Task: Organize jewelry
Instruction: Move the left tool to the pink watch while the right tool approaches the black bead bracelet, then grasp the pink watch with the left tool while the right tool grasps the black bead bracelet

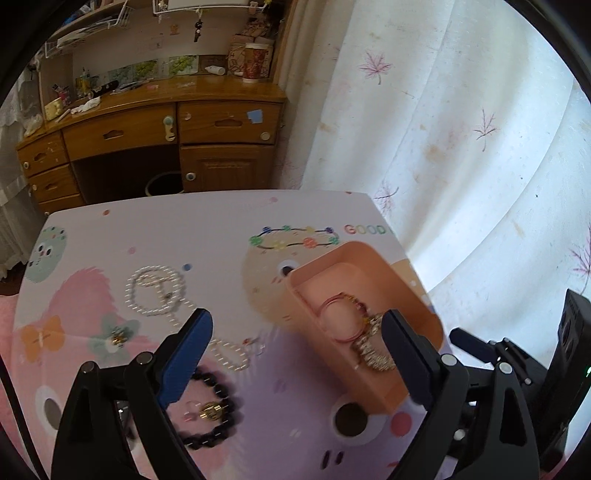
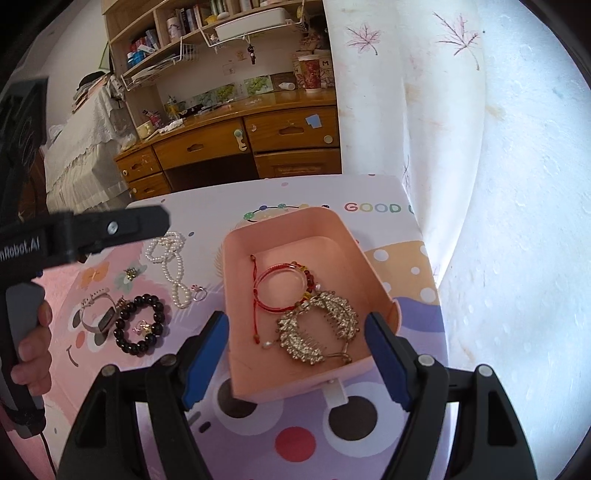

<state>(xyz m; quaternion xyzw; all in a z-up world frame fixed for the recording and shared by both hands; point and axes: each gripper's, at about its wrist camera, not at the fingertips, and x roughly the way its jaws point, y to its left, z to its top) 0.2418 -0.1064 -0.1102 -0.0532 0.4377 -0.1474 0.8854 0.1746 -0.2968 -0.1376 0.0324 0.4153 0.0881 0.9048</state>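
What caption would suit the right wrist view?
Open right gripper straddling a pink tray holding a red string bracelet and a leaf hair comb.

We see a wooden dresser [image 2: 236,144] with drawers against the far wall, its top crowded with small clutter. A red patterned paper cup [image 2: 309,72] stands at its right end, near a small white bottle [image 2: 287,86] lying on its side. Above it we see wooden shelves [image 2: 173,22] with books and white wire baskets [image 2: 255,31] hanging below. A pale curtain [image 2: 436,110] printed with pink leaves hangs on the right. A bed [image 2: 79,147] with a white lace cover sits on the left.
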